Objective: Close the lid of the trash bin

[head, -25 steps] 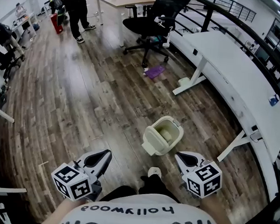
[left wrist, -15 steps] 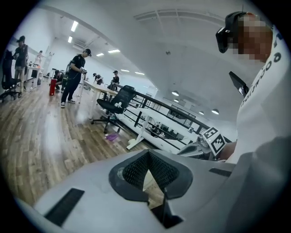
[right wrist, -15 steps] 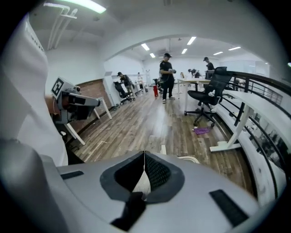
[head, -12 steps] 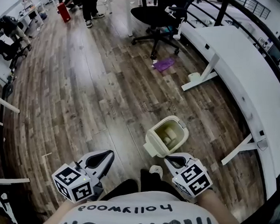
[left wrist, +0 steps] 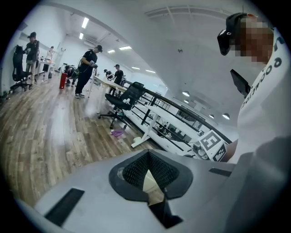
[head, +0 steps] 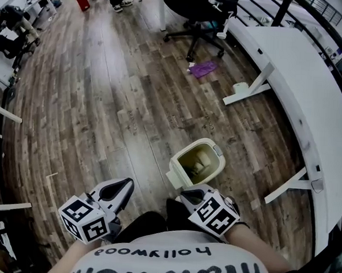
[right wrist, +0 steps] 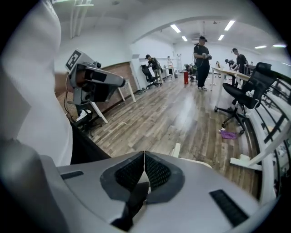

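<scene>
Trash bin [head: 199, 161] is seen on the floor [head: 103, 111] with its lid [head: 176, 178] open. The right gripper [head: 188, 193] is held just beside that lid, the left gripper [head: 121, 188] farther from it. Both pairs of jaws are closed on nothing.

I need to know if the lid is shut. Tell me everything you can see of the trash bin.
The trash bin is a cream, plastic-looking tub with rounded corners, upright on the wooden floor. Its lid is open, hanging at the side nearest the person. Inside lies something pale. The right gripper is close to the lid; contact cannot be told.
</scene>
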A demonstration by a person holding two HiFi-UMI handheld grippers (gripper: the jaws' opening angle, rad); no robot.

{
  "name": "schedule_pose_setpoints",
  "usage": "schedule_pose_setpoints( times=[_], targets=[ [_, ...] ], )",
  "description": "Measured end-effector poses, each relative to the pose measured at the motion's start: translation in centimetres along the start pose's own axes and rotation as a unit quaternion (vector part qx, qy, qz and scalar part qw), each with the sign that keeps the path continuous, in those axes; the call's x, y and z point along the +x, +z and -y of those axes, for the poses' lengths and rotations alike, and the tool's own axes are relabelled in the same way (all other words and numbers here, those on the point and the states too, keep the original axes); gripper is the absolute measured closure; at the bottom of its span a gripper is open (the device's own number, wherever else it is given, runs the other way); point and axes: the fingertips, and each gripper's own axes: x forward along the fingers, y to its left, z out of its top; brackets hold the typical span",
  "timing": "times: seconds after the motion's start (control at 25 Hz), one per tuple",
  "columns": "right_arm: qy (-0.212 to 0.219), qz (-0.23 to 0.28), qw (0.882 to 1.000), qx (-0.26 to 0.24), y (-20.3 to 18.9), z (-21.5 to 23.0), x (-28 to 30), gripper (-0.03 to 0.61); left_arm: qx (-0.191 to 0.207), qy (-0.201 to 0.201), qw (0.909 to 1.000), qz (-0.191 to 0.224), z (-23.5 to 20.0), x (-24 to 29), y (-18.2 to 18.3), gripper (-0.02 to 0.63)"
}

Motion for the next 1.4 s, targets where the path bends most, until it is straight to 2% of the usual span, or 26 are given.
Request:
schedule_pose_setpoints(
  times=[0.16, 0.44, 0.64, 0.8, 1.0, 1.4],
  targets=[
    [0.034, -0.012, 0.999, -0.003, -0.6, 1.3, 1.6, 0.568, 0.01, 0.018, 0.9998, 0.008, 0.4, 0.7, 0.4, 0.607],
    [0.056, -0.026, 0.996, -0.058, 0.0, 1.5, 5.2, 0.568, -0.003, 0.035, 0.9993, -0.009, -0.3, -0.1, -0.7, 0.607],
    [0.085, -0.04, 0.995, -0.03, 0.9, 0.9, 8.0, 0.568, -0.002, 0.031, 0.9993, -0.022, -2.0, 0.2, -0.6, 0.607],
    [0.083, -0.051, 0.995, -0.019, 1.4, 1.0, 8.7, 0.568, -0.003, 0.02, 0.9997, -0.016, -3.7, 1.4, 1.3, 0.607],
    [0.08, -0.067, 0.995, 0.002, 1.4, 2.0, 9.1, 0.568, 0.001, 0.0, 0.9996, -0.029, -4.7, 3.2, 2.7, 0.607],
    [0.06, -0.112, 0.992, 0.028, -1.2, 5.1, 10.7, 0.568, -0.002, 0.002, 0.9993, -0.038, -5.9, 4.0, 3.4, 0.607]
  ],
)
